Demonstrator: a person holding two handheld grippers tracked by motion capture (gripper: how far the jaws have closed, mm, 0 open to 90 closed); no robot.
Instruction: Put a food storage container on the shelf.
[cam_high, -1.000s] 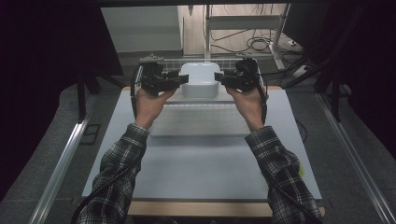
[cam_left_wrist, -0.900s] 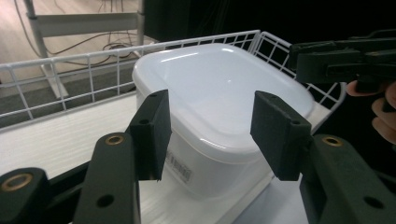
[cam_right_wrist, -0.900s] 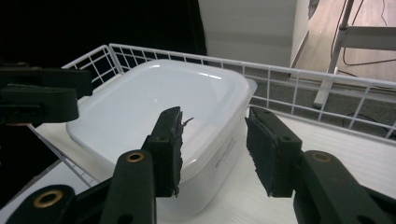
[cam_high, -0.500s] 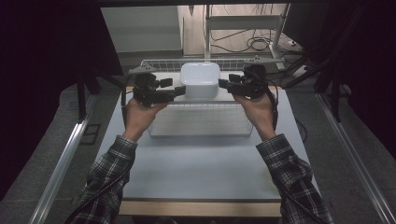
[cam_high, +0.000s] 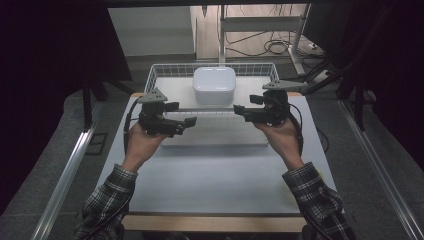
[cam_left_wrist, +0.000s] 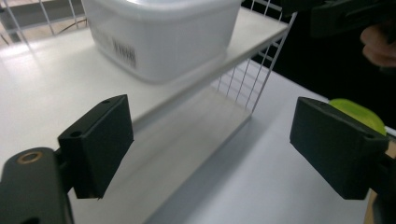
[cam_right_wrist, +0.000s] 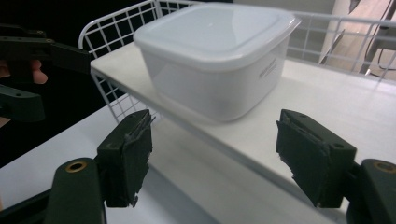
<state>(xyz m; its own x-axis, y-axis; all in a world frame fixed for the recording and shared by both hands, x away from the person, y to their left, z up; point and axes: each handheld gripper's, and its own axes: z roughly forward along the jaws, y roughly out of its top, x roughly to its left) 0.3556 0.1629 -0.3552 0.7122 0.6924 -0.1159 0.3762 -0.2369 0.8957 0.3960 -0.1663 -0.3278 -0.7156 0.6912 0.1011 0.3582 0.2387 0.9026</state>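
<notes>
One lidded white container (cam_high: 214, 85) is counted — set on one wire-sided shelf (cam_high: 165, 73). Two grippers are held — the left gripper (cam_high: 186, 123) and the right gripper (cam_high: 241, 111).

This looks like a lab or recording studio set up for handling trials, not a home. A plain white desk (cam_high: 210, 175) stands on grey carpet, hemmed in by dark curtains (cam_high: 50, 75) on both sides. Metal rails (cam_high: 65, 175) run along the floor beside the desk. Behind it stands a metal-legged frame (cam_high: 222, 30), with loose cables (cam_high: 280, 47) coiled on the wooden floor. On the desk sits a white wire rack (cam_high: 165, 75) with a flat shelf, bare and unfurnished like test equipment.
</notes>
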